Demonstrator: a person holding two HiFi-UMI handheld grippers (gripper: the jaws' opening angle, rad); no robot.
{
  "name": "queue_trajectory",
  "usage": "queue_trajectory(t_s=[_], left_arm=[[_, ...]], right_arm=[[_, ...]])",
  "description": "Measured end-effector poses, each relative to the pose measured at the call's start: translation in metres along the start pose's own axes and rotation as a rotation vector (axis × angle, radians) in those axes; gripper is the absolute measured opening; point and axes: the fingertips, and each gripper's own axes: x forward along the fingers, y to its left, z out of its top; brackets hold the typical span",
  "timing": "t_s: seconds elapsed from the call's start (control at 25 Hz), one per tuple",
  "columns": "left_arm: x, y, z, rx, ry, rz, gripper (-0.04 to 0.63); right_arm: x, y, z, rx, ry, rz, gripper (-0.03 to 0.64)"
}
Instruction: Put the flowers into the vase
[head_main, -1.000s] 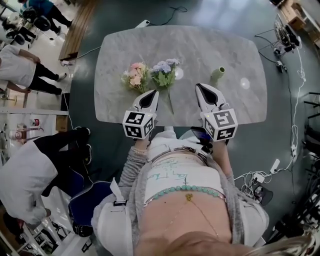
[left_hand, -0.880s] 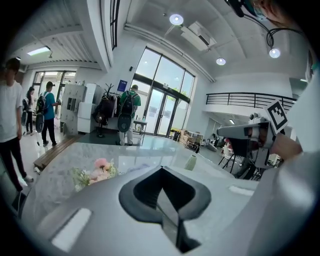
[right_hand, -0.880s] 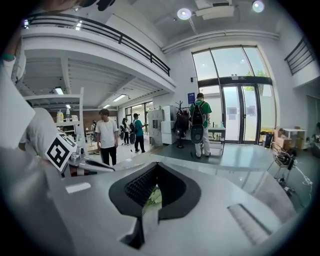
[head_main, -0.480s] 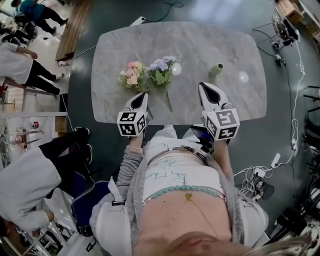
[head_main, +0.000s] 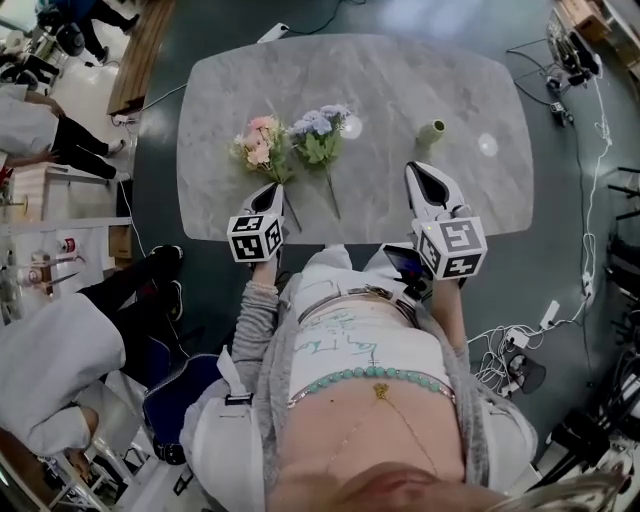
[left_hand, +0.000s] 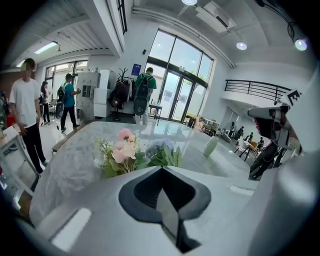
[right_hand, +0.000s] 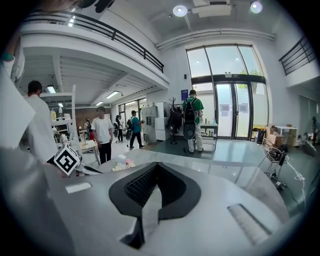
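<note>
Looking down in the head view, a pink artificial flower bunch (head_main: 258, 143) and a lilac-blue artificial flower bunch (head_main: 318, 135) lie centre-left on the grey marble table (head_main: 400, 85). A small green ceramic vase (head_main: 432, 131) stands upright to their right. The left gripper (head_main: 270, 195) tilts down beside the pink stems, and the right gripper (head_main: 428, 185) sits just below the vase.

Left gripper view: jaws together and empty, blooms dead ahead. Pushed on like that, they'd shove the stems away.

Right gripper view: jaws closed on nothing. A stray nudge could topple the vase.

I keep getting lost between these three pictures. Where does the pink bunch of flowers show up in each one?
Head view: the pink flowers lie on the table's left half, next to the blue flowers.
Left gripper view: left of centre, with the blue flowers to their right.
Right gripper view: a small pale patch, left of centre.
Shared landmark: the grey marble table.
</note>
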Motion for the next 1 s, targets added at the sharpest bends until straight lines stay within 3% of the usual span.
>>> queue_trajectory(t_s=[1.0], left_arm=[[0.050, 0.028, -0.069, -0.076, 0.189, 0.029, 0.023]], right_arm=[[-0.025, -0.028, -0.017, 0.046, 0.027, -0.105, 0.026]])
